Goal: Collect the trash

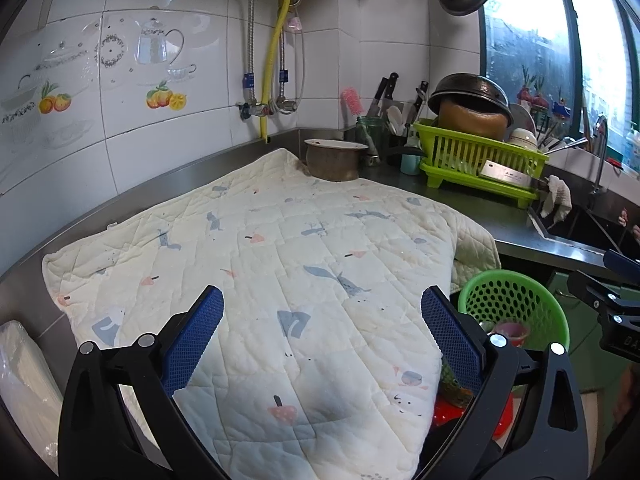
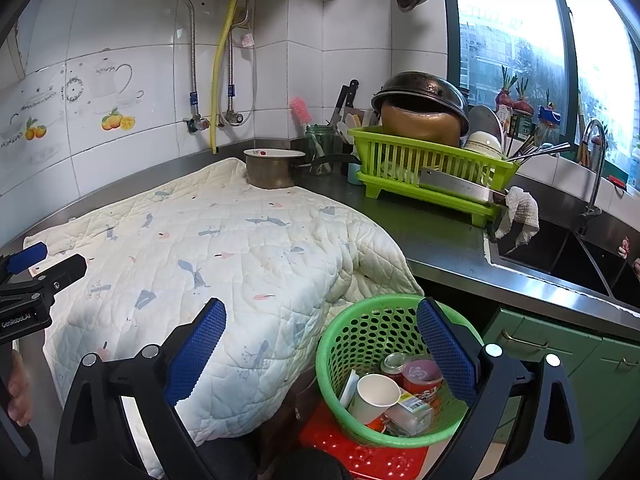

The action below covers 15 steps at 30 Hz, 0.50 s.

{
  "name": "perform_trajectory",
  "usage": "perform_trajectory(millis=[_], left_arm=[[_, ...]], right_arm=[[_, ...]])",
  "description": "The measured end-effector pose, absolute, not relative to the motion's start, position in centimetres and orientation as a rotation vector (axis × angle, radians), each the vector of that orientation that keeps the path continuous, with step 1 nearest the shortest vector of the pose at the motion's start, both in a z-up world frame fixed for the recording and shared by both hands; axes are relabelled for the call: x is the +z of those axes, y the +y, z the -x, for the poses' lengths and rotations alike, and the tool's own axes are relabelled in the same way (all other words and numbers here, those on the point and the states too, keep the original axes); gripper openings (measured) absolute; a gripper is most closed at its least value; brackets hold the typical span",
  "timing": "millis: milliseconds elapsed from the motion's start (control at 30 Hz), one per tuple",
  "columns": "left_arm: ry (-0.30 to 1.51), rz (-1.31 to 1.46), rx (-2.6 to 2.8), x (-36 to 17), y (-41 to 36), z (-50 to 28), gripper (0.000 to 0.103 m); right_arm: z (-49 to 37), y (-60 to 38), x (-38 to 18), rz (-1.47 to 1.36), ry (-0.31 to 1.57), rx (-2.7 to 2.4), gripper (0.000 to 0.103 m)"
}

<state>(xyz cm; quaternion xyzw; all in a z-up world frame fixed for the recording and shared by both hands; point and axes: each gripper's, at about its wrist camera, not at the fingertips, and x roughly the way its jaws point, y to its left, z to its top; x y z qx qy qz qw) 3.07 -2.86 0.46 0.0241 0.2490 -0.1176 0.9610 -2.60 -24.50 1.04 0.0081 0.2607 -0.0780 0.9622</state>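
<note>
Hovering over a quilted cream cloth (image 1: pixel 280 264) that covers much of a steel tabletop (image 2: pixel 440 240), the left gripper (image 1: pixel 322 312) has its blue-padded jaws spread wide with nothing between them. In the right wrist view, the right gripper (image 2: pixel 320 328) is likewise wide apart and empty, poised above the tabletop's front edge. Between its fingers, toward 5 o'clock, a green perforated basket (image 2: pixel 360 336) sits below the tabletop on a red plastic stool (image 2: pixel 360 456). Collected trash lies inside it: a white paper cup (image 2: pixel 374 398) tipped on its side, a pink-lidded cup (image 2: pixel 422 372) just beside it, a small can (image 2: pixel 394 362) behind, and a clear wrapper with a barcode label (image 2: pixel 412 406). In the left wrist view the same basket shows at 4 o'clock, partly hidden by the right-hand finger. At 12 o'clock on the tabletop a metal pot (image 2: pixel 272 170) rests touching the cloth's far edge. At 1 o'clock stands a lime-green dish rack (image 2: pixel 424 172) holding an upturned dark pan (image 2: pixel 420 96), bowls and a cleaver. A white rag (image 2: pixel 518 212) hangs at the sink's (image 2: pixel 560 256) corner at 3 o'clock.
</note>
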Motion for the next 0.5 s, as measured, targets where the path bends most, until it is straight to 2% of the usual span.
perform_trajectory(millis=[500], left_arm=[[0.500,-0.048,-0.229,0.64,-2.82,-2.98,0.098]], right_arm=[[2.50,-24.45,1.04,-0.018,0.531,-0.149,0.093]])
